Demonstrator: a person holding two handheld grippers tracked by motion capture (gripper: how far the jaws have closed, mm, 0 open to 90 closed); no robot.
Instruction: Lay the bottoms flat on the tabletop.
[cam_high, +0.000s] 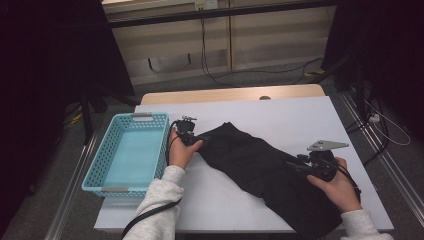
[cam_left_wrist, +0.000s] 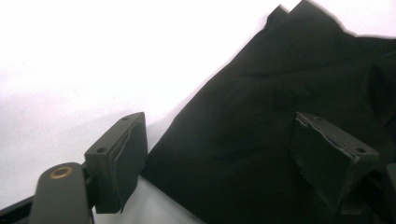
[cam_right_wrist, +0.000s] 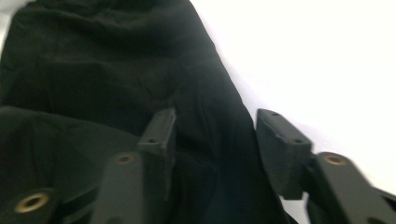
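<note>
The right hand (cam_high: 340, 187) comes in from the bottom right corner of the high view, its grey-sleeved wrist low over the surface (cam_high: 300, 120), and it holds the right tool (cam_high: 295, 163) pointing left and slightly away, onto the near end of the black garment (cam_high: 260, 165). In the right gripper view this tool's jaws stand apart, with a fold of the black cloth running up between them and no pad pressing on it; they are open. The garment lies flat on the white surface as a long dark strip, its long axis running on a diagonal from the near right edge, where it reaches the rim of the surface, up to a narrower end that points to the far left. Farther off, the left hand (cam_high: 181, 150) reaches forward from a grey sleeve, fingers wrapped round the left tool (cam_high: 200, 139), which points right at that far end of the garment. In the left gripper view its jaws are wide apart, straddling the cloth's edge without gripping it. Just left of this hand sits a light blue basket (cam_high: 95, 170), on the surface's left edge.
</note>
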